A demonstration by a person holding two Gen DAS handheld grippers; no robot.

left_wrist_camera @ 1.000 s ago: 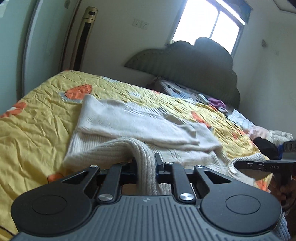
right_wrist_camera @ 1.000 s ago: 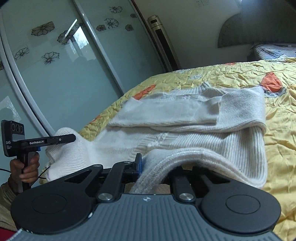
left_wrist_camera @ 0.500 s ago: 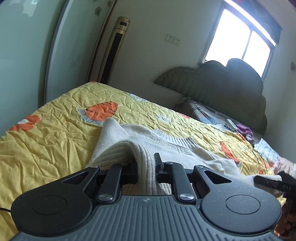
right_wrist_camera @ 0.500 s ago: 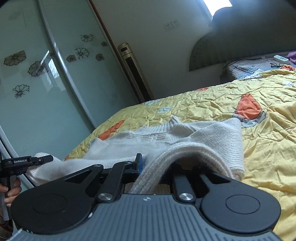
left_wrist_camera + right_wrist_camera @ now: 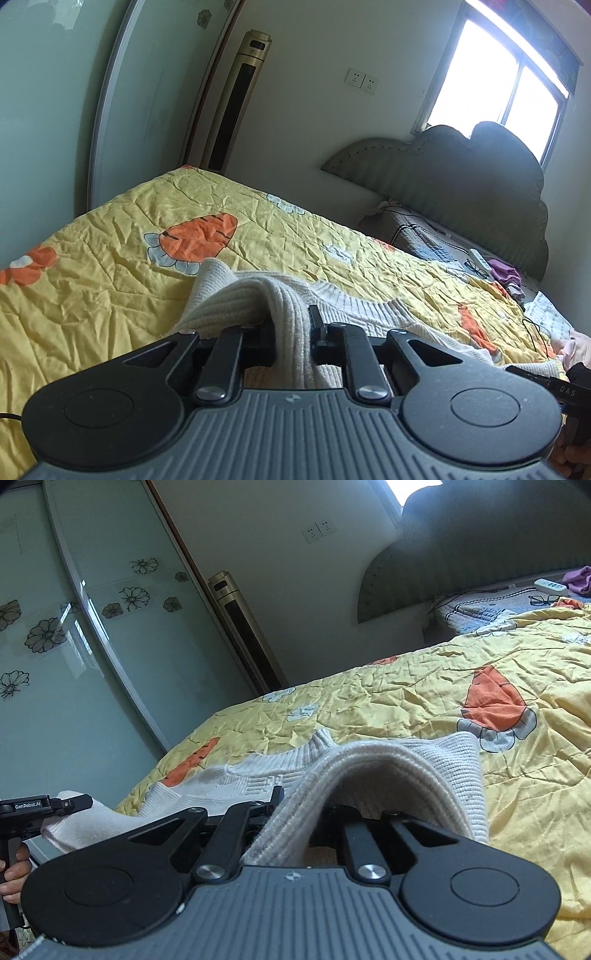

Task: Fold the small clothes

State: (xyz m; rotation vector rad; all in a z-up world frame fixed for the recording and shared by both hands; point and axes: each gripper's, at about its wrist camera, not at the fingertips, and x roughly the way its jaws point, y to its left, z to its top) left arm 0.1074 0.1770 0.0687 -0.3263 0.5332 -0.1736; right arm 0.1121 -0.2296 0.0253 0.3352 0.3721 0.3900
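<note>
Nearest to the left wrist camera, a ribbed fold of the cream sweater (image 5: 284,314) is seen clamped between the fingers of the left tool (image 5: 293,332), the knit bunched into a ridge that passes down between the jaws. In the right wrist view, the right tool (image 5: 299,812) is likewise clenched on a thick ribbed edge of the same sweater (image 5: 388,771), which arches up over the jaws and drapes off to the right side. The rest of the garment is spread on the bed just beyond both tools, its ribbed collar lying flat on the yellow quilt (image 5: 110,288). At the right edge of the left view, part of the other tool's black body, lettered "DAS", can be made out. At the left edge of the right view, the left tool (image 5: 75,803) is seen from the side, held by a hand (image 5: 13,871) and pressed against a pale corner of the knit.

Beyond the sweater, the quilt is shown wrinkled and printed with orange carrot shapes (image 5: 201,234) edged in white. Farther along the bed, a grey patterned pillow (image 5: 417,236) is laid at the head, with a white power strip (image 5: 479,259), a pair of glasses (image 5: 546,599) and a purple cloth (image 5: 504,275) on it. Behind that, a dark scalloped headboard (image 5: 461,170) is set against the wall beneath a bright window (image 5: 506,81). A gold tower air conditioner (image 5: 238,103) stands in the corner beside a curved glass sliding door (image 5: 92,635) printed with flowers, and twin wall sockets (image 5: 362,80) are mounted on the white wall.
</note>
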